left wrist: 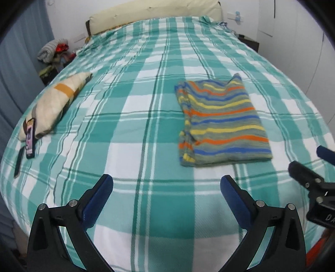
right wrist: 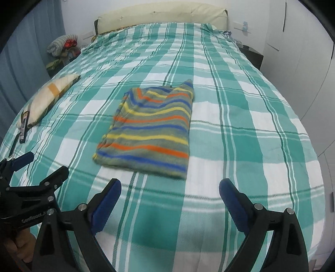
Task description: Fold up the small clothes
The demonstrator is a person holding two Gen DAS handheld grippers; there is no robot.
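Striped garment [left wrist: 222, 123], folded into a compact rectangle, is lying flat on the bed's green-and-white plaid cover [left wrist: 146, 117]. In the left wrist view it is sitting at about 2 o'clock from the left tongs [left wrist: 166, 187]; in the right wrist view the same garment [right wrist: 148, 129] is sitting at about 11 o'clock from the right tongs [right wrist: 170, 191], on the plaid cover [right wrist: 240, 125]. Its stripes are running orange, yellow and blue on a grey-green ground. A doubled layer is showing along the garment's left edge in both views.

Left tongs are standing wide open, both blue pads apart and gripping nothing, hovering over the bare cover just short of the garment's near hem. Right tongs are likewise standing wide open and holding nothing, near the garment's near hem but apart from it. Neither pair is touching the fabric.

Each pair is appearing in the other camera: the right tongs [left wrist: 303, 165] at 3 o'clock in the left wrist view, the left tongs [right wrist: 41, 167] at 9 o'clock in the right wrist view.

A cream pillow [left wrist: 56, 104] with an orange band is lying at 10 o'clock in the left wrist view, well apart from the garment. A phone [left wrist: 30, 139] is leaning against the pillow's near end. A cream headboard [left wrist: 155, 14] is closing the far end of the bed at 12 o'clock. A pile of clothes [left wrist: 53, 52] is sitting beside the bed at 10 o'clock, against a blue curtain [left wrist: 18, 69].
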